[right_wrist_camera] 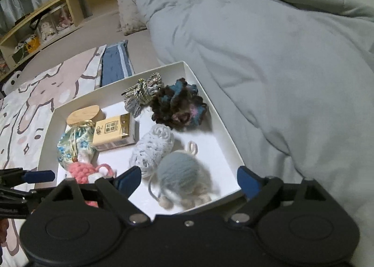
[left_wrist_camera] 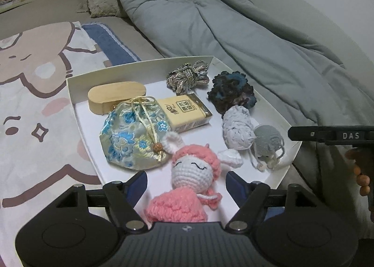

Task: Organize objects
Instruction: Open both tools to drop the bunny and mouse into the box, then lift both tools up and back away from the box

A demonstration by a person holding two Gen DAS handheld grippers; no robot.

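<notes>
While both claws hang over the near edge of the white tray [left_wrist_camera: 72, 94], neither grips anything. Left claw [left_wrist_camera: 187, 182]: jaws apart, pink crochet doll [left_wrist_camera: 187, 187] lying between them on the tray floor at the near edge, pads clear of it on both sides. Right claw [right_wrist_camera: 189, 178]: jaws wide apart, grey crochet toy [right_wrist_camera: 180, 173] between them near the tray's near right corner, no pad contact visible; the toy is blurred in the right wrist view. Tray sits on the bed, on a cartoon-print blanket [left_wrist_camera: 35, 80], with a grey duvet [left_wrist_camera: 210, 21] along its right edge. Contents: wooden oval box [left_wrist_camera: 114, 94] at the far left corner; blue-floral drawstring pouch [left_wrist_camera: 133, 136] just in front of it along the left edge, touching the box; tan carton [left_wrist_camera: 184, 112] mid-tray, tucked against the pouch; braided cord bundle [left_wrist_camera: 187, 77] at the far edge; dark blue-brown ruffled piece [left_wrist_camera: 230, 91] toward the far right corner; pale yarn roll [left_wrist_camera: 237, 128] along the right edge, touching the grey toy. Doll's white ear sits just beside the pouch. From the left wrist view, the right claw's finger [left_wrist_camera: 327, 135] shows over the tray's right edge, with a beaded bracelet [left_wrist_camera: 362, 178] below it.
</notes>
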